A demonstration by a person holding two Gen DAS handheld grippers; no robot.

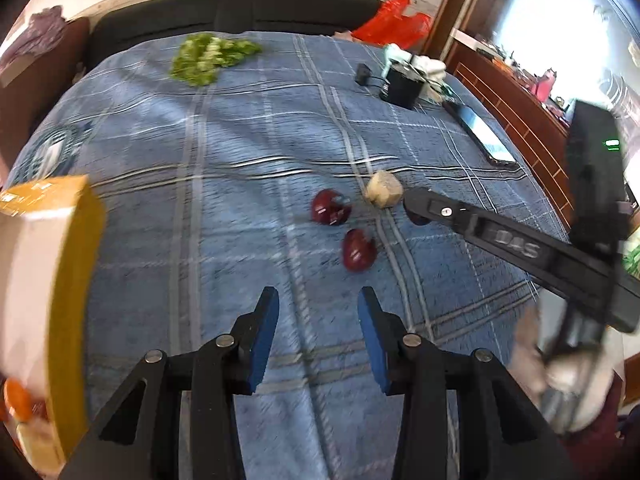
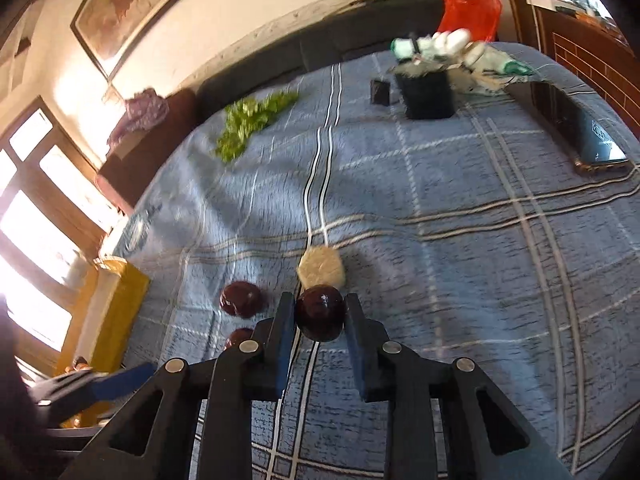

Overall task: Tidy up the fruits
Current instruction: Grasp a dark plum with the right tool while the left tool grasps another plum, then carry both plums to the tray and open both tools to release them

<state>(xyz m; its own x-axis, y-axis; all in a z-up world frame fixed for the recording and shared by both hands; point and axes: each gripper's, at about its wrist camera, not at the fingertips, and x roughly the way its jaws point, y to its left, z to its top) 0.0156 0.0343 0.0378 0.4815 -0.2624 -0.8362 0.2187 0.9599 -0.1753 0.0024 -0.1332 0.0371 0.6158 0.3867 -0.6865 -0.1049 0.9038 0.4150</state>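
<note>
On the blue checked blanket (image 1: 240,152) lie two dark red apples (image 1: 331,208) (image 1: 359,250) and a beige lump (image 1: 383,189). My left gripper (image 1: 318,296) hovers just short of the nearer apple, open, with nothing between its blue pads. My right gripper (image 2: 319,298) is shut on a third dark red apple (image 2: 320,314), right in front of the beige lump (image 2: 321,268). In the left wrist view the right gripper (image 1: 416,204) reaches in from the right and hides most of that apple. A yellow box (image 1: 60,280) stands at the left, with orange fruit (image 1: 16,400) inside.
A bunch of green leaves (image 1: 212,58) lies at the far left of the blanket. A black box (image 1: 402,84), white and green packets (image 2: 472,56) and a phone (image 1: 484,136) lie at the far right. A red plastic bag (image 1: 394,22) sits behind them.
</note>
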